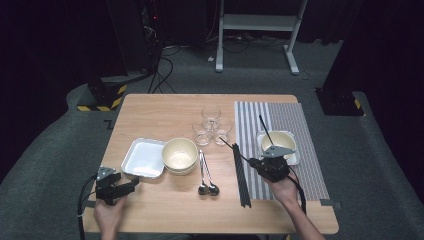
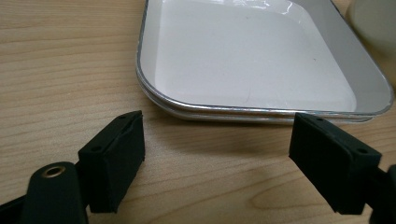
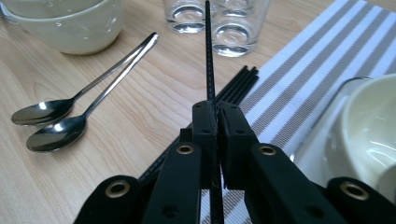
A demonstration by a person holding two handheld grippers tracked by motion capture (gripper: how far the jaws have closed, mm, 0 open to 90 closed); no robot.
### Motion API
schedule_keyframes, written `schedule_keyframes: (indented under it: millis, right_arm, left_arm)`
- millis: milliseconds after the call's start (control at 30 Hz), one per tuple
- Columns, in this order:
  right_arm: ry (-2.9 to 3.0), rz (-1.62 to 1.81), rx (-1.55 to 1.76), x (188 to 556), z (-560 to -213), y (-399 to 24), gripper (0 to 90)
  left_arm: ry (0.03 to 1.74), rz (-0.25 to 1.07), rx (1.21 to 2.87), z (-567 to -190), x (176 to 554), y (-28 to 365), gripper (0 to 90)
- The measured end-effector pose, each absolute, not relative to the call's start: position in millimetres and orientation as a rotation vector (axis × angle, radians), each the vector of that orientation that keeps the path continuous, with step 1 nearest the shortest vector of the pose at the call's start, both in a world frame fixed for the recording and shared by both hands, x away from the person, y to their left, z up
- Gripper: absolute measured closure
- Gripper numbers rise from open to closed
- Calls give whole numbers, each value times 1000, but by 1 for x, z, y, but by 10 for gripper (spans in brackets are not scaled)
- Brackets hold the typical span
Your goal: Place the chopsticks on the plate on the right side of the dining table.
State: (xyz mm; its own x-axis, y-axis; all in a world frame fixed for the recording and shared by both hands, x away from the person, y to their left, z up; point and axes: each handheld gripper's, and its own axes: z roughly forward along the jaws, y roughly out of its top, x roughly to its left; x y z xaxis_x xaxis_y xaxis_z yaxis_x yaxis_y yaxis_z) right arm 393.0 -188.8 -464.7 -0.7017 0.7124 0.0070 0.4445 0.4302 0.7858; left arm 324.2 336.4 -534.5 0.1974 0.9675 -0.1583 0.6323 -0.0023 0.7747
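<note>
Right gripper (image 3: 217, 116) pinches one black chopstick (image 3: 208, 51) between pressed-together jaws, lifted clear above the remaining chopsticks (image 1: 241, 172) at the striped mat's (image 1: 295, 120) left edge, probably for placing beside the bowl (image 1: 278, 141). Left gripper (image 1: 131, 185) waits spread near the tray (image 2: 261, 56).

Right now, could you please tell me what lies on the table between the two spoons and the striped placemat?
In the high view, a bundle of black chopsticks lies between the spoons and the striped placemat, along the mat's left edge.
</note>
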Motion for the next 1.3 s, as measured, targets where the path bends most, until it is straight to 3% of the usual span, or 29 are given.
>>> schedule_keyframes:
  millis: [1300]
  right_arm:
    - [2262, 1207, 1052, 409, -440, -221, 859]
  left_arm:
    - [1520, 560, 1715, -534, 324, 336, 186]
